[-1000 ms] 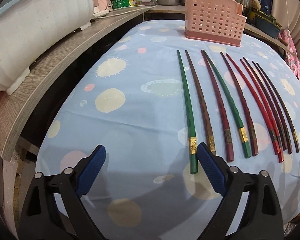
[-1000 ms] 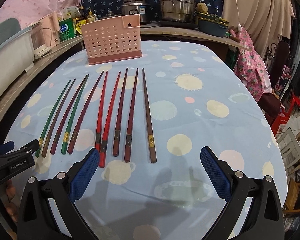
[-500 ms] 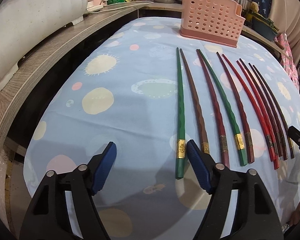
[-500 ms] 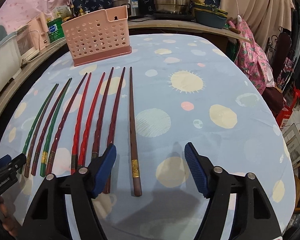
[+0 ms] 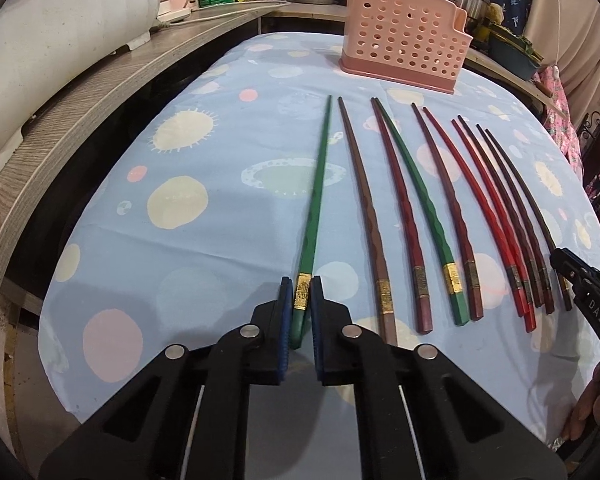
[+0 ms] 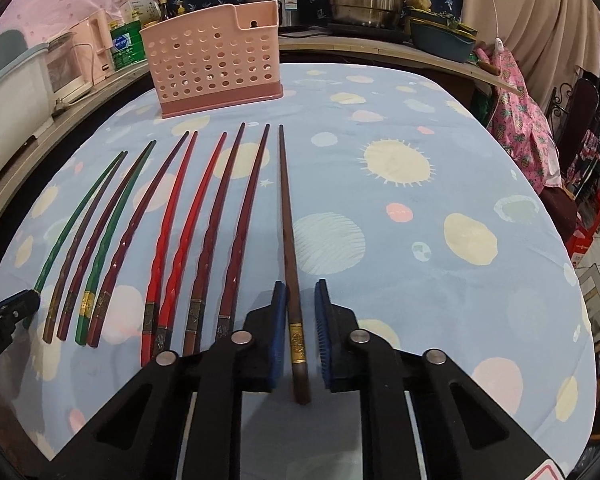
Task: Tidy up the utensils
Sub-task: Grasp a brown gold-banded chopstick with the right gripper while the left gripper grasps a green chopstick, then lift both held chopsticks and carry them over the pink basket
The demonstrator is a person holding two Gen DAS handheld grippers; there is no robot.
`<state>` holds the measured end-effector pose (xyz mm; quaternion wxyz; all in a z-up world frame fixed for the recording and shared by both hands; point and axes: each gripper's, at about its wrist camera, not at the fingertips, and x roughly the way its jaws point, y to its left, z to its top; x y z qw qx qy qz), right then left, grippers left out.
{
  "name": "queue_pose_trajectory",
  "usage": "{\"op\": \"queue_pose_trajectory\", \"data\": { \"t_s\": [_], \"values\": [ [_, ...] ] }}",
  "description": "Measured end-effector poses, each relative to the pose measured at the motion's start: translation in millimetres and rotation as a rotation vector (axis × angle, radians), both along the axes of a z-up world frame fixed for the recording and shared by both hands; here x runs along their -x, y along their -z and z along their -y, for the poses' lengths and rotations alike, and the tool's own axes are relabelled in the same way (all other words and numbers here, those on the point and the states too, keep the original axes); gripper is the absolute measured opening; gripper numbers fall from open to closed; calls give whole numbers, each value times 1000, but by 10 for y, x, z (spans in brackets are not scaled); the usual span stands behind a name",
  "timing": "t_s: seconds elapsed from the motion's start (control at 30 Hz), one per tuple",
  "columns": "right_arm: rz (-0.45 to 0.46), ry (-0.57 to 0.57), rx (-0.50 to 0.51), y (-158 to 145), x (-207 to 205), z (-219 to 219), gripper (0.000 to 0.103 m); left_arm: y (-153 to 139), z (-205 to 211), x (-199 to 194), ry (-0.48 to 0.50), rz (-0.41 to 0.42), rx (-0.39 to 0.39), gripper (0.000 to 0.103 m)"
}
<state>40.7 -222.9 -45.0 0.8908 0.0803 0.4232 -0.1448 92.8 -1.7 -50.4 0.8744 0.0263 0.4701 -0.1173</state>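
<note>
1. Left gripper (image 5: 302,294): two matte black moulded plastic arms, each with a triangular cut-out near its base.
2. Faced inside with ribbed blue rubber pads (image 5: 285,312).
3. Fastened by round silver rivets (image 5: 249,331), two on each arm behind the pads.
4. Right gripper (image 6: 301,304): same black arms, same triangular cut-outs, same silver rivets.
5. Lined with blue pads whose fine ridges show along the inner faces.
6. Marked with white lettering, partly readable as "DAS", on the black body seen from the other camera.
7. Tagged with a red-and-white label corner at the lower right edge.
</note>
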Motion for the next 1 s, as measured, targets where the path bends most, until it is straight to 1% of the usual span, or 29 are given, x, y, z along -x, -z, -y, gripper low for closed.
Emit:
{"op": "queue_pose_trajectory", "data": {
  "t_s": [0.1, 0.2, 0.57, 0.83, 1.0],
  "values": [
    [1, -2, -14, -21, 25, 10, 7, -19, -12, 5, 0, -11, 17, 7],
    [10, 4, -12, -91, 60, 17, 7, -68, -34, 16, -6, -4, 18, 7],
    [80, 9, 8, -514, 154, -14, 7, -364, -105, 62, -16, 46, 34, 7],
    [140, 9, 16, -791, 173, 28, 7, -661, -121, 58, -24, 102, 47, 7],
    [195, 5, 3, -1032, 131, 119, 7, -941, -95, -6, -22, 162, 53, 7]
  ]
}}
